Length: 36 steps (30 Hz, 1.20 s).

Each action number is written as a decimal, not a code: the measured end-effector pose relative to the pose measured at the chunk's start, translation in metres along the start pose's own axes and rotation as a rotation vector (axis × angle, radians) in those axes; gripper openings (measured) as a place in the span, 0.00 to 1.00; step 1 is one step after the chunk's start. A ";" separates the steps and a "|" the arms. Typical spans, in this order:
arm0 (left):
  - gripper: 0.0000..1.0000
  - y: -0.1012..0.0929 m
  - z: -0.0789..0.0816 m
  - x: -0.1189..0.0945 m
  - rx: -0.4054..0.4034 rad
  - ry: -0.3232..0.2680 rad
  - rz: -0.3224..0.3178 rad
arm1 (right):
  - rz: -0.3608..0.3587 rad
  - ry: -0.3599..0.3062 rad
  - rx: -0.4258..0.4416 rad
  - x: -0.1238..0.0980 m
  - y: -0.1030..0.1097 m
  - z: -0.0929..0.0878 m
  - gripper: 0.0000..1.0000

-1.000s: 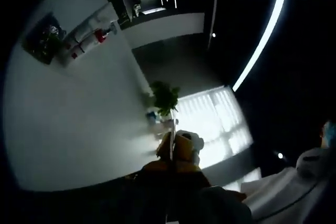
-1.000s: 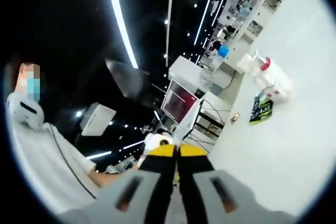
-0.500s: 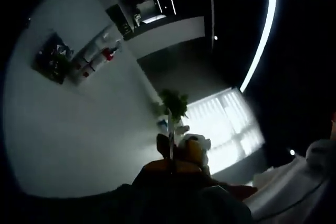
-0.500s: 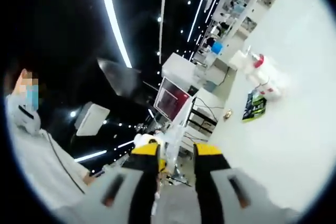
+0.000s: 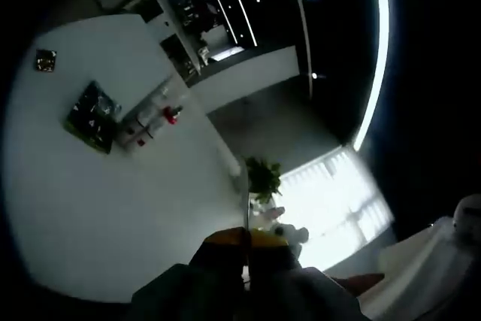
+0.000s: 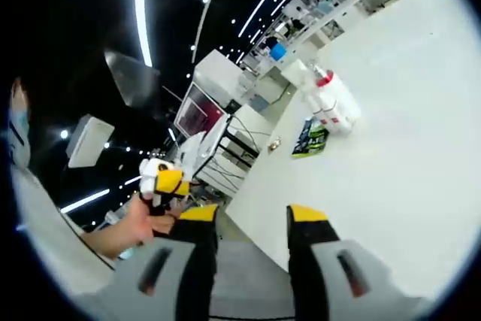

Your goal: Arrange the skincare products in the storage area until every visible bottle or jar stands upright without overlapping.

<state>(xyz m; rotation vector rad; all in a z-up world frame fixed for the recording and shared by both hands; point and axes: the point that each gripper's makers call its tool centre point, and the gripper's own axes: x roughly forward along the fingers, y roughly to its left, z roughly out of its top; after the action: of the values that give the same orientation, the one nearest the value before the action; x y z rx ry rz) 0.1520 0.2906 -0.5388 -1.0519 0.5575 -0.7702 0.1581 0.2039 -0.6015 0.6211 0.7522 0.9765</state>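
**White desk, both grippers held off it**

Yellow tips mark my right gripper (image 6: 252,219) nearest in the right gripper view, its jaws standing apart with nothing between them. Left of it, a hand (image 6: 128,223) holds the left gripper (image 6: 164,182) up off the desk. In the left gripper view, my left gripper (image 5: 246,240) has its jaws pressed together, empty.

Beyond stretches the white desk (image 6: 406,140). Far across it, a cluster of white skincare bottles (image 6: 329,103) with a red cap lies grouped together; I cannot tell whether any stands upright. Just beside them lies a dark leaflet (image 6: 309,139). The left gripper view shows the same skincare bottles (image 5: 150,122) and leaflet (image 5: 92,116), with a green plant (image 5: 263,177) past the desk's edge.
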 end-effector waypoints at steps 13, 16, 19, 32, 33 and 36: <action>0.00 0.015 0.001 -0.022 -0.034 -0.068 0.036 | -0.043 0.072 -0.015 0.005 -0.016 -0.007 0.40; 0.00 0.018 0.000 -0.025 -0.035 -0.070 0.050 | -0.044 0.069 -0.033 0.009 -0.016 -0.005 0.43; 0.00 0.025 0.004 -0.027 -0.039 -0.072 0.063 | -0.055 0.066 -0.066 0.012 -0.014 -0.003 0.48; 0.00 0.042 0.043 -0.019 -0.028 -0.043 0.090 | -0.190 0.051 -0.157 -0.022 -0.029 -0.015 0.57; 0.00 0.042 0.045 -0.020 -0.027 -0.048 0.091 | -0.198 0.047 -0.158 -0.023 -0.030 -0.015 0.57; 0.00 0.045 0.054 -0.023 -0.036 -0.062 0.095 | -0.247 0.014 -0.157 -0.034 -0.038 -0.015 0.60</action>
<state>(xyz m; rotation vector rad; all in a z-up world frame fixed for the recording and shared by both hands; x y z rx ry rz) 0.1907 0.3513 -0.5571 -1.0716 0.5664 -0.6437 0.1527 0.1588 -0.6295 0.3748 0.7369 0.8036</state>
